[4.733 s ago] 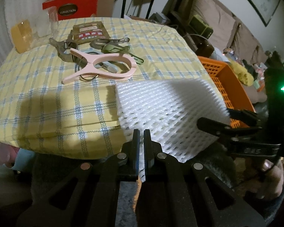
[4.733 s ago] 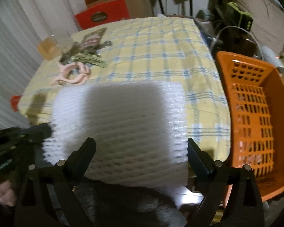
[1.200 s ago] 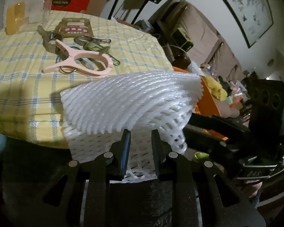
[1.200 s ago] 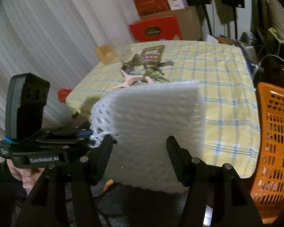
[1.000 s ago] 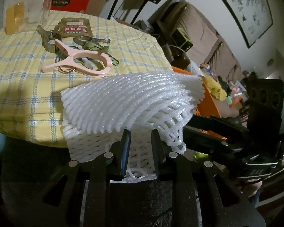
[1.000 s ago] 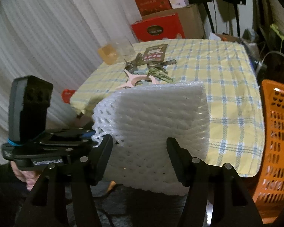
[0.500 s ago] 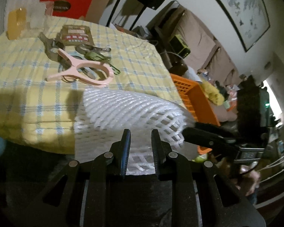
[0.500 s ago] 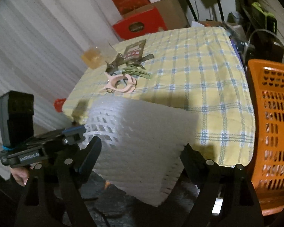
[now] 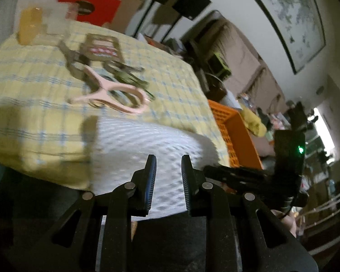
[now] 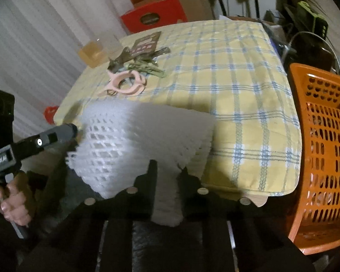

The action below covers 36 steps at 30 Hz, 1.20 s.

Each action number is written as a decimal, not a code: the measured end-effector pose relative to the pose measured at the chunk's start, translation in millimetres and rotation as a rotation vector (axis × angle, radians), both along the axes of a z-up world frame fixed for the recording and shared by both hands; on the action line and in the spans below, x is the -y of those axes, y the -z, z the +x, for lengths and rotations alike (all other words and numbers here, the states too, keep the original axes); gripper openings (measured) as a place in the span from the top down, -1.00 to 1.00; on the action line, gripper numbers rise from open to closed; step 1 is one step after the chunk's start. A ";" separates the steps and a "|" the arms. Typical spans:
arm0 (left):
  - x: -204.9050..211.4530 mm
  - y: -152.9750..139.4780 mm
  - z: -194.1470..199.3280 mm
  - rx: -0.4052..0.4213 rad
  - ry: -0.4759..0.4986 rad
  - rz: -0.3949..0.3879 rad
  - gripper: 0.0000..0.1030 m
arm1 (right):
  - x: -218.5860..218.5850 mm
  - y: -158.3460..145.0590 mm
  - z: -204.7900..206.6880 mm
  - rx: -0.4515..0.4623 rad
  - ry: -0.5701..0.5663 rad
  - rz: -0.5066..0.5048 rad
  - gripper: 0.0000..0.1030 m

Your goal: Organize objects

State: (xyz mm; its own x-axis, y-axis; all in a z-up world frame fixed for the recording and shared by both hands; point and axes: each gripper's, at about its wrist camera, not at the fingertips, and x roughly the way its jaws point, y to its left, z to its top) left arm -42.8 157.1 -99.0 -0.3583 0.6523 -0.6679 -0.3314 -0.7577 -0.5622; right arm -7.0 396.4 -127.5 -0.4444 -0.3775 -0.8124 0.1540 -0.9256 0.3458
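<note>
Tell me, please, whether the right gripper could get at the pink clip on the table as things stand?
Probably not yet. The right gripper has just closed on the white foam net, which also lies between it and the pink clip. Otherwise the checked cloth around the clip looks open.

1 foam net (image 10: 147,131), 1 orange basket (image 10: 324,149), 1 pink clip (image 10: 127,83) (green clips too blurred to count).

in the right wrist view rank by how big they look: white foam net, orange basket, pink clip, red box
1. white foam net, though it is nearest the camera
2. orange basket, partly cut off
3. red box
4. pink clip
</note>
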 end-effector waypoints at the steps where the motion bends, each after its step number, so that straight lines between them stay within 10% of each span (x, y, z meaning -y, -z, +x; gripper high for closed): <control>1: 4.2 0.1 -2.4 0.001 -0.015 -0.008 0.62 | -0.6 0.2 -0.6 -0.001 0.002 0.000 0.70; 11: 31.2 24.2 -16.4 0.079 -0.169 -0.105 0.62 | -3.7 2.1 -1.5 0.006 0.016 -0.020 0.70; 36: 57.5 52.5 -62.0 0.248 -0.256 0.201 0.28 | -1.7 2.1 -2.1 0.011 0.014 -0.012 0.67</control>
State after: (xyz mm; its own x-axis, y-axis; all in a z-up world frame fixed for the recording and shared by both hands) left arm -104.7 99.6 -151.5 -0.3703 0.6893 -0.6227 0.0177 -0.6650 -0.7466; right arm -9.1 398.1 -129.6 -0.4411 -0.3811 -0.8125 0.1372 -0.9234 0.3586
